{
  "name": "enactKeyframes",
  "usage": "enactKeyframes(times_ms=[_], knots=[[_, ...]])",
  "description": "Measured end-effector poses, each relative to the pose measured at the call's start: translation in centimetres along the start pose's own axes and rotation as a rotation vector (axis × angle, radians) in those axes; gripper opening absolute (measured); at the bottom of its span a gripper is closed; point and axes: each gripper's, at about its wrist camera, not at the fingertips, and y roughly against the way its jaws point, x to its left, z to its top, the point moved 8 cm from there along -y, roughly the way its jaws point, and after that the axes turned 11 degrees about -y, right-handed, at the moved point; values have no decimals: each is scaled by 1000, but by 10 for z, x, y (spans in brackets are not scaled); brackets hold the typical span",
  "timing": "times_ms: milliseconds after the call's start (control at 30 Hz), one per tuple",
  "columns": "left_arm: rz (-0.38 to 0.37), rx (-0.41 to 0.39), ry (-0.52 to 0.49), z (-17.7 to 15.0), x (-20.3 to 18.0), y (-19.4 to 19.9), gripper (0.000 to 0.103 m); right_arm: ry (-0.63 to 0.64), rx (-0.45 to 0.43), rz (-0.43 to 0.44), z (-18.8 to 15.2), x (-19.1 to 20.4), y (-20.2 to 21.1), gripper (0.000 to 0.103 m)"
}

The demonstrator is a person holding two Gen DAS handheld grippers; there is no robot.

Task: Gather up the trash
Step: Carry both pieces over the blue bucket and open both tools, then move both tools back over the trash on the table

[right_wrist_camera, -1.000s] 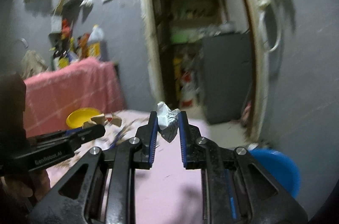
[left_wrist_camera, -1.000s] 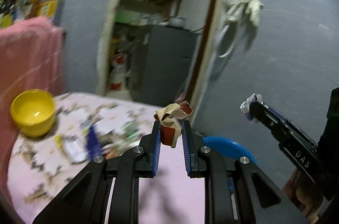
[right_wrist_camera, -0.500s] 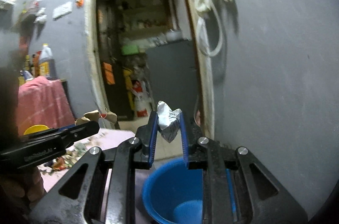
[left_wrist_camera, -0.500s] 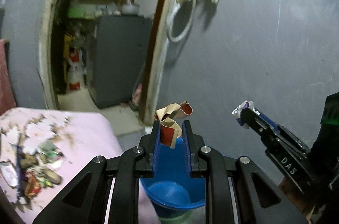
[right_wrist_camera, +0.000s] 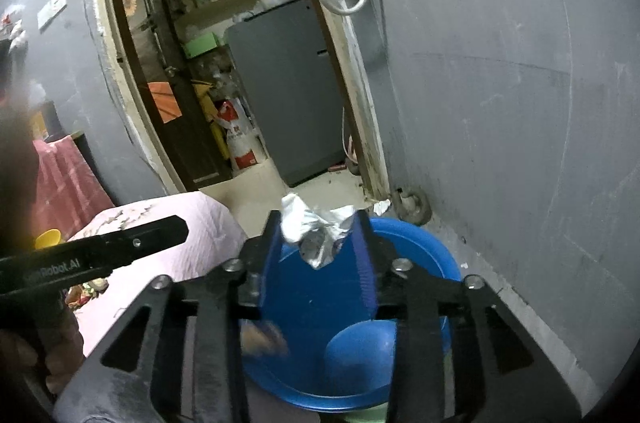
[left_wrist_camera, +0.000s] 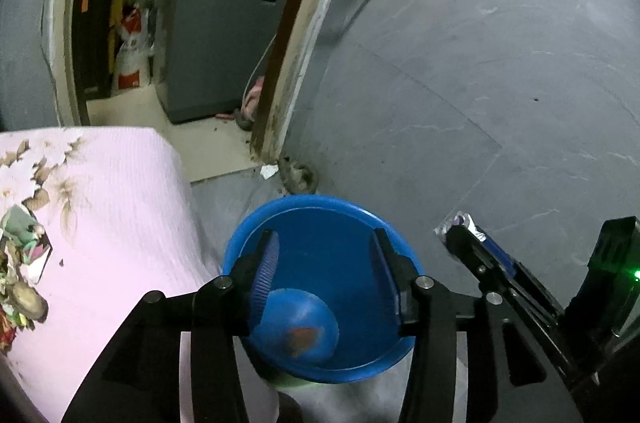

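A: Foil wad [right_wrist_camera: 320,239] sits between your right gripper [right_wrist_camera: 318,247] jaws, which are spreading, above the blue basin [right_wrist_camera: 436,251].
B: Left gripper [left_wrist_camera: 324,275]?
A: Opening, empty; reddish scrap [left_wrist_camera: 300,337] on basin floor. Let foil drop mid-basin, not near rim. More trash [left_wrist_camera: 20,287] on pink cloth's [left_wrist_camera: 120,207] left edge.

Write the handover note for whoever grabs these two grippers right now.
Left gripper: jaws opening, empty, over the blue basin; a reddish scrap lies in the basin.
Right gripper: jaws opening over the basin, crumpled silver wrapper between them, not yet dropped.
Left to do: more litter remains on the pink cloth; go back for it.
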Motion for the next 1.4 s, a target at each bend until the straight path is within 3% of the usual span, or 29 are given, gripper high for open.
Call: enactKeyframes(times_ms=[100,267,433,633,767,1033,1400], knots=[[15,-12,24,-3,8,3,52,-8,9,-5,-1,-4,-2,69],[44,-43,47,-2,14,25,57,-20,25,-2,-2,-4,-2,79],[104,-114,68,-1,27,59,64,-19,1,13,3,11,4,89],[212,-239,88,-1,48,117,85,26,-76,70,10,52,31,103],[307,-331,89,-4,63,165,99,59,-136,123,13,82,52,103],[524,-421,5,-31,78,239,101,139,-231,241,3,149,89,103],[732,-503,35,-88,114,320,101,242,-307,358,-31,235,125,103]])
